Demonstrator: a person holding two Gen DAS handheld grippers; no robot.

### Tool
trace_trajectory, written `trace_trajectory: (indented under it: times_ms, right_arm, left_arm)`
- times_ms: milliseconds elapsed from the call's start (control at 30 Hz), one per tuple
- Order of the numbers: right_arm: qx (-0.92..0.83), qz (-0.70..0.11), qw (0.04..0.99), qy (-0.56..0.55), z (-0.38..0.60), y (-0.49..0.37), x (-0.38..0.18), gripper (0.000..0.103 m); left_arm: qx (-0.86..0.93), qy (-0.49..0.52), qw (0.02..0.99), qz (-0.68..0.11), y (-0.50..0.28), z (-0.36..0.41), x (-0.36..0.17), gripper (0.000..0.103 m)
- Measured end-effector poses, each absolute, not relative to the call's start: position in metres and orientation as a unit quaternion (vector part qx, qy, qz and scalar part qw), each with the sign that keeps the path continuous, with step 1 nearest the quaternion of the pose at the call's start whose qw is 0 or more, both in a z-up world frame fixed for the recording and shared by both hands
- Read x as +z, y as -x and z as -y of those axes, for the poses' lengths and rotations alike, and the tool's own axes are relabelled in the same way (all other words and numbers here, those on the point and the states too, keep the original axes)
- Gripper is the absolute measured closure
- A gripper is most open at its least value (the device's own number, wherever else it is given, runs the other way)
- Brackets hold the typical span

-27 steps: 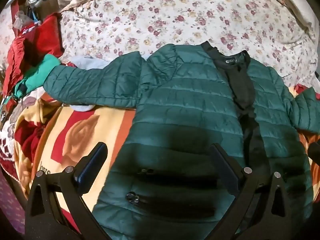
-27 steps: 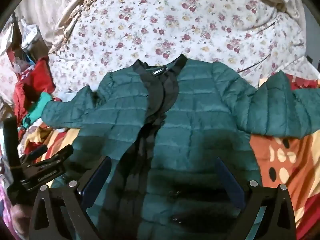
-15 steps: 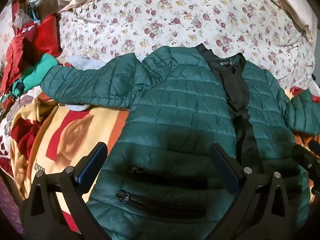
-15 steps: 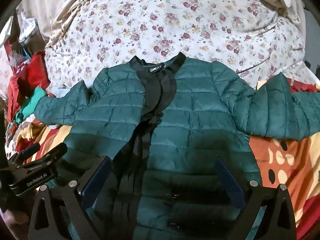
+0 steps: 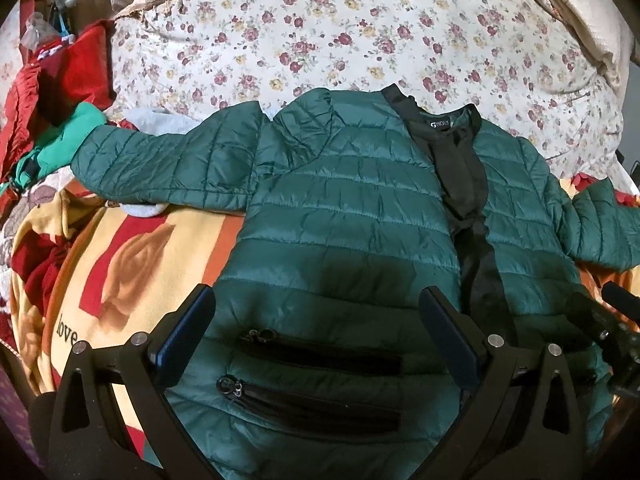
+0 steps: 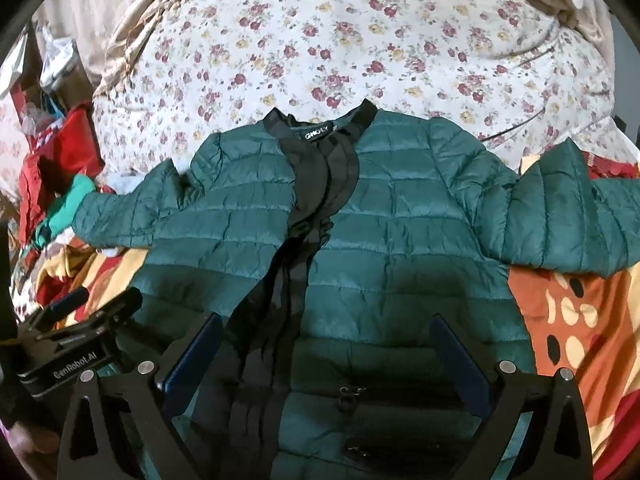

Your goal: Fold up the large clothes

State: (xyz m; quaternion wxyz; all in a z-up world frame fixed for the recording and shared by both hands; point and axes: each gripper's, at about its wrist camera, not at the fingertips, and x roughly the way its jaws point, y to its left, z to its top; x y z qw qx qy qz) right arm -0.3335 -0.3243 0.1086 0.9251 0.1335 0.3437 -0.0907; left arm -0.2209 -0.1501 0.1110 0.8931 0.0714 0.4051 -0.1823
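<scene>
A dark green quilted jacket [image 5: 344,216] with a black front placket lies flat, front up, on the bed, both sleeves spread sideways. It also fills the right wrist view [image 6: 384,240]. My left gripper [image 5: 316,320] is open and empty above the jacket's lower left panel, over two zip pockets [image 5: 320,384]. My right gripper [image 6: 328,348] is open and empty above the lower right panel. The left gripper also shows at the lower left of the right wrist view [image 6: 76,344].
A floral quilt [image 5: 360,32] covers the bed beyond the collar. An orange and yellow patterned blanket [image 5: 120,264] lies under the jacket. Red and teal clothes [image 5: 52,120] are heaped at the far left.
Both grippers have drawn back and down from the jacket, so more of its hem and pockets show. The jacket itself has not moved.
</scene>
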Motion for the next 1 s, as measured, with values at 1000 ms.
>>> trace_trajectory:
  times_ms: [1000]
  right_arm:
    - [-0.125,-0.4,0.89,-0.18,0.347,0.324,0.099,0.001]
  left_arm:
    - [-0.171,-0.082,0.897,-0.399,0.221,0.152,0.102,0.001]
